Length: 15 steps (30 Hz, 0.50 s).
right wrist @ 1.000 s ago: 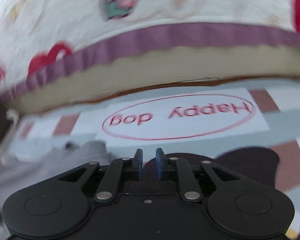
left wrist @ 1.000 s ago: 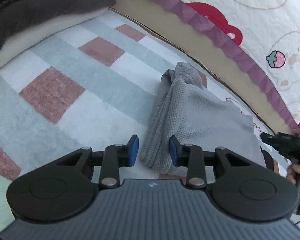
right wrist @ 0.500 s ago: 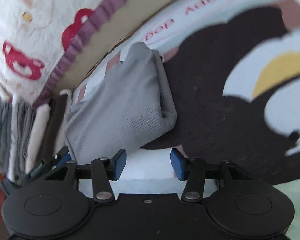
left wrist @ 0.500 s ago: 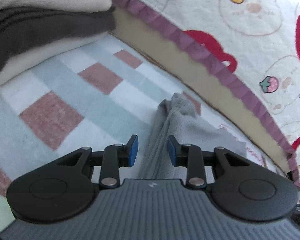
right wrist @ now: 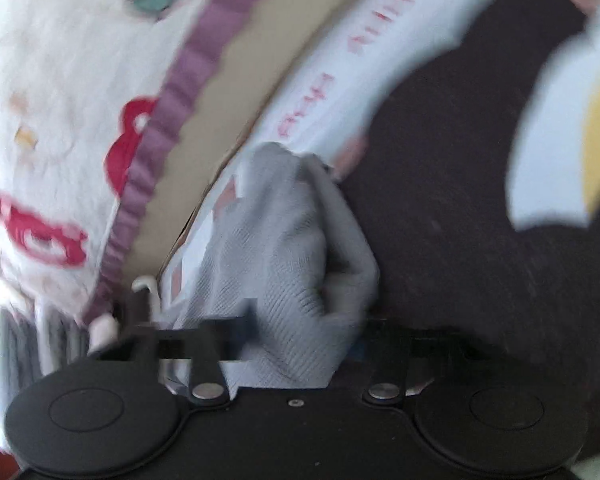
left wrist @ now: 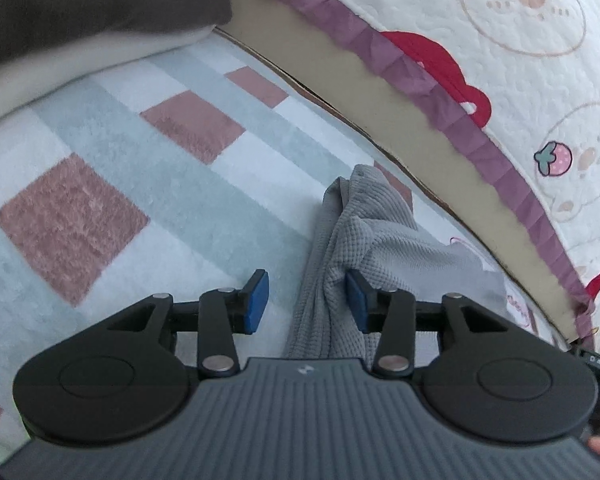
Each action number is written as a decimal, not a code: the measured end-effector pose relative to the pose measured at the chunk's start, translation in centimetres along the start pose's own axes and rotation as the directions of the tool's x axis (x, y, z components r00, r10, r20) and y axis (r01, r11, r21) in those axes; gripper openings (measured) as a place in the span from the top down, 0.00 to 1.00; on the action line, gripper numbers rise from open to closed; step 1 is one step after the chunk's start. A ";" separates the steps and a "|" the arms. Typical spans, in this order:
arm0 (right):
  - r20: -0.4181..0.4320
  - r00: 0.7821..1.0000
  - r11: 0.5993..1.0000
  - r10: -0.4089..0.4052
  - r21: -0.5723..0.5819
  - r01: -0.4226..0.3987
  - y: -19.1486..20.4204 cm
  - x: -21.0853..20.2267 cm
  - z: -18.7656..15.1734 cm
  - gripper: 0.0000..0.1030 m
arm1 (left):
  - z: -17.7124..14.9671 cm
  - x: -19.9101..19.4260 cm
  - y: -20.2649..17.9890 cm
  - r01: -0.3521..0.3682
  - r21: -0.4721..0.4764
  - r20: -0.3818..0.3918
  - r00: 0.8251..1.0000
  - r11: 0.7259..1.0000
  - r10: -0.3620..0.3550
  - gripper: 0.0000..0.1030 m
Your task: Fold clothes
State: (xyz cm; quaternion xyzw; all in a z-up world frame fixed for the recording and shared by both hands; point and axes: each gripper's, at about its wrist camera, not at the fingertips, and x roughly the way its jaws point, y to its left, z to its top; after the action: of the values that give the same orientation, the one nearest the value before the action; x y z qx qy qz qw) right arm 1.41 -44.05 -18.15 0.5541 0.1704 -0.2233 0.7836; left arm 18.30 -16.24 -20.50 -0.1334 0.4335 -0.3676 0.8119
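Between the left gripper's (left wrist: 307, 301) opening blue pads (left wrist: 256, 300) lay the near edge of the grey waffle-knit garment (left wrist: 384, 248), touching only the right pad; bare checked rug (left wrist: 148, 184) stretched leftward. Only the blurred right wrist view showed the right gripper (right wrist: 300, 336) closing with bunched cloth between its jaws, a grip I cannot tell, beside the ruffled quilt (right wrist: 60, 128).

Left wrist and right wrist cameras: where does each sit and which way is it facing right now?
Left wrist: on the left gripper, looking down along opening jaws at the grey garment on the checked rug; a fingertip shows bottom right.
Right wrist: on the right gripper, blurred, jaws closing around the garment.
Shared: garment, quilted bedspread.
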 end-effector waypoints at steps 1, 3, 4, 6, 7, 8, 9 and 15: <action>0.014 1.000 0.997 0.016 -0.077 -0.015 0.9 -0.7 0.3 0.75 | 0.0 -0.2 -0.2 -0.003 0.008 -0.003 1.000 1.000 0.003 0.60; 0.063 0.998 0.949 -0.003 -0.316 0.022 3.7 -2.0 0.3 0.77 | 0.0 -0.6 -0.7 0.007 0.027 -0.011 1.000 1.000 -0.007 0.61; 0.087 0.996 0.916 -0.017 -0.397 0.050 4.4 -2.2 0.5 0.77 | 0.0 -0.8 -1.0 0.013 0.036 -0.016 1.000 0.999 -0.012 0.61; 0.121 0.991 0.875 -0.052 -0.473 0.103 4.9 -2.3 1.1 0.77 | -0.2 -0.6 -1.5 0.036 0.058 -0.026 0.999 0.998 -0.034 0.60; 0.125 0.989 0.885 -0.078 -0.448 0.126 4.3 -2.1 1.9 0.77 | -0.4 -0.4 -1.7 0.049 0.066 -0.030 0.998 0.997 -0.047 0.59; 0.125 0.986 0.899 -0.109 -0.411 0.151 3.5 -1.8 2.7 0.77 | -0.6 -0.1 -2.0 0.063 0.073 -0.033 0.998 0.995 -0.061 0.59; 0.122 0.983 0.908 -0.138 -0.382 0.175 2.8 -1.4 3.3 0.77 | -0.6 0.3 -2.2 0.077 0.078 -0.036 0.997 0.994 -0.074 0.59; 0.118 0.976 0.900 -0.182 -0.380 0.213 0.8 -0.6 3.3 0.74 | 0.1 2.4 -2.6 0.123 0.074 -0.050 0.992 0.990 -0.120 0.52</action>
State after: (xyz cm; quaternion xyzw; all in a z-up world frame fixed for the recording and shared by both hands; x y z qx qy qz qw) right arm 1.43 -46.82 -16.15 0.3574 0.2353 -0.2851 0.8577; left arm 17.95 -19.76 -20.50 -0.1197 0.4283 -0.4358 0.7825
